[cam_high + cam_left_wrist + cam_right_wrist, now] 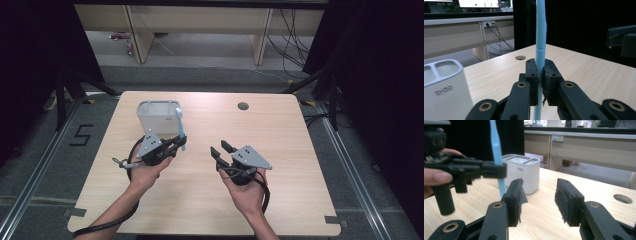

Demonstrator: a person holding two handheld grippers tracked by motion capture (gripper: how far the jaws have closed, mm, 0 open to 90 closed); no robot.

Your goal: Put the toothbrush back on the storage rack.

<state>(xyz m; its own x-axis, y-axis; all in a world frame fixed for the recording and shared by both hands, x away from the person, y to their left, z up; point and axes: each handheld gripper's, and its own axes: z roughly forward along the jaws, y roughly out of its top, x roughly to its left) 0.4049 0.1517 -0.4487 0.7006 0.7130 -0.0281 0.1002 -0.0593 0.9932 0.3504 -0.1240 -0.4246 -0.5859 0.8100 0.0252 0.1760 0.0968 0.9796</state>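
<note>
Blue and upright, the toothbrush (181, 128) stands in your left gripper (176, 145) in the high view, head up, just in front of the white holder (159, 116) at the table's (210, 200) far left. Your right gripper (220, 150) sits well apart near the middle, jaws spread and holding nothing. The left hand is plainly the nearer to the holder.

From the left gripper view, the jaws are clamped tight on the toothbrush (541, 45) partway along its handle, its long axis running straight up and down, with some handle showing below the pads. The holder (445, 87) lies low to the left of the jaws, its open slots facing up, not yet under the handle.

In the right gripper view, your right gripper (539, 200) stands wide open and empty. Beyond it the left gripper (499, 170) carries the toothbrush (497, 152) beside the holder (522, 173). Judging by this, you must lift and bring the handle over a slot before lowering.
</note>
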